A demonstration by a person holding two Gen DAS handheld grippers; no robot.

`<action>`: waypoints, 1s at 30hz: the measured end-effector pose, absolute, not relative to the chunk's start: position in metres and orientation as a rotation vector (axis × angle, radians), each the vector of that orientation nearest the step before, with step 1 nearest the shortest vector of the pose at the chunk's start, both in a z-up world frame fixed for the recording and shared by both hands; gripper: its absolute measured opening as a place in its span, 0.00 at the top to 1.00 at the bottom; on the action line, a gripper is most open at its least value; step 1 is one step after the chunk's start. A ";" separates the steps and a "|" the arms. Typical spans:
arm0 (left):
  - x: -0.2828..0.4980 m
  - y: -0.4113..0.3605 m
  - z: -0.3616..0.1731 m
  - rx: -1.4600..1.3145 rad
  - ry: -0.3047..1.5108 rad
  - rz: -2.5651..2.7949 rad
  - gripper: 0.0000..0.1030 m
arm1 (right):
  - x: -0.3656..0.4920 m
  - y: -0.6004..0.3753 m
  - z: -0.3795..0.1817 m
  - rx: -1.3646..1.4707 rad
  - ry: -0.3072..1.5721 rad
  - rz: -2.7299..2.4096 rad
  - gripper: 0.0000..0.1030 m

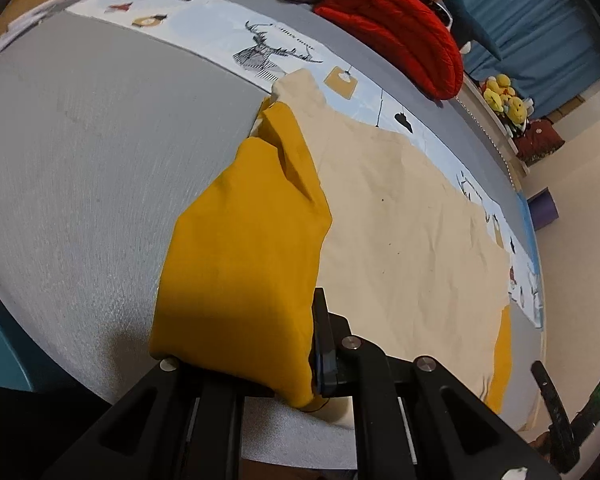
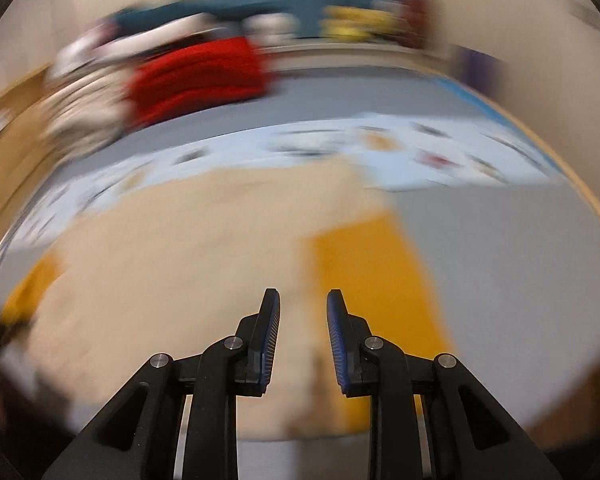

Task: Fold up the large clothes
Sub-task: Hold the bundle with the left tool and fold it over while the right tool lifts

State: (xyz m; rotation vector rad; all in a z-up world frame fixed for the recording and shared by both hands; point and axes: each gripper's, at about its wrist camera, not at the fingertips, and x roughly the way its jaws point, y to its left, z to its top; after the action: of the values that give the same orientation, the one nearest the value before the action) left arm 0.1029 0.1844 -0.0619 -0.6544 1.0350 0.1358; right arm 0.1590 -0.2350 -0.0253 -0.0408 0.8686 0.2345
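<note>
We can read no brand or label: a small line of print sits beside the deer drawing [image 1: 268, 54] on the bed's pale blue patterned strip [image 1: 220, 28], too fine to make out. The garment [image 1: 400, 216], cream with mustard-yellow parts, lies spread on the grey bed [image 1: 80, 160] ahead of both tools, its mustard sleeve [image 1: 240, 264] folded over. The left tool [image 1: 314, 344] is clenched on that sleeve's edge; the right tool [image 2: 303, 300] is released above the cloth, nothing between its pads.
</note>
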 end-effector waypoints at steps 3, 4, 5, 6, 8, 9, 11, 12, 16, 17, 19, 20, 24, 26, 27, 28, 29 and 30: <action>0.102 0.179 -0.058 -0.609 1.024 0.135 0.91 | 0.153 -0.188 -0.040 -0.102 0.912 0.397 0.75; 0.102 0.178 -0.057 -0.601 1.021 0.134 0.91 | 0.153 -0.173 -0.047 -0.130 0.935 0.435 0.75; 0.101 0.177 -0.056 -0.590 1.014 0.132 0.91 | 0.154 -0.162 -0.055 -0.157 0.959 0.453 0.75; 0.101 0.176 -0.055 -0.584 1.011 0.129 0.91 | 0.156 -0.155 -0.063 -0.180 0.982 0.457 0.74; 0.101 0.175 -0.053 -0.576 1.006 0.120 0.91 | 0.164 -0.139 -0.095 -0.290 1.095 0.410 0.71; 0.102 0.175 -0.052 -0.573 1.003 0.114 0.91 | 0.172 -0.133 -0.107 -0.322 1.136 0.390 0.70; 0.103 0.173 -0.050 -0.554 0.997 0.105 0.91 | 0.182 -0.131 -0.127 -0.331 1.206 0.370 0.70; 0.104 0.171 -0.047 -0.535 0.990 0.105 0.91 | 0.188 -0.131 -0.126 -0.324 1.218 0.362 0.70; 0.106 0.162 -0.040 -0.489 0.967 0.095 0.91 | 0.198 -0.134 -0.096 -0.290 1.188 0.401 0.69; 0.106 0.160 -0.039 -0.481 0.963 0.095 0.91 | 0.199 -0.141 -0.077 -0.284 1.141 0.420 0.69; 0.106 0.154 -0.035 -0.465 0.951 0.089 0.91 | 0.203 -0.155 -0.044 -0.279 1.047 0.441 0.68; 0.107 0.151 -0.032 -0.456 0.944 0.087 0.91 | 0.205 -0.166 -0.026 -0.273 0.997 0.452 0.62; 0.112 0.138 -0.026 -0.427 0.925 0.076 0.91 | 0.212 -0.207 0.028 -0.278 0.829 0.430 0.30; 0.117 0.127 -0.021 -0.402 0.917 0.069 0.91 | 0.218 -0.238 0.042 -0.278 0.775 0.379 0.29; 0.119 0.120 -0.018 -0.389 0.912 0.065 0.91 | 0.221 -0.249 0.046 -0.265 0.762 0.341 0.29; 0.122 0.113 -0.015 -0.372 0.907 0.057 0.91 | 0.224 -0.262 0.045 -0.241 0.760 0.293 0.29; 0.125 0.105 -0.011 -0.351 0.900 0.046 0.91 | 0.226 -0.276 0.045 -0.211 0.786 0.238 0.29; 0.127 0.099 -0.008 -0.336 0.894 0.037 0.92 | 0.227 -0.287 0.047 -0.182 0.808 0.200 0.29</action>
State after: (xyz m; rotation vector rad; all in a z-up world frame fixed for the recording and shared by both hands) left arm 0.1266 0.0986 -0.0083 -0.3358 0.8937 0.0365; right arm 0.2272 -0.2872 0.0465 -0.1822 0.8081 0.1999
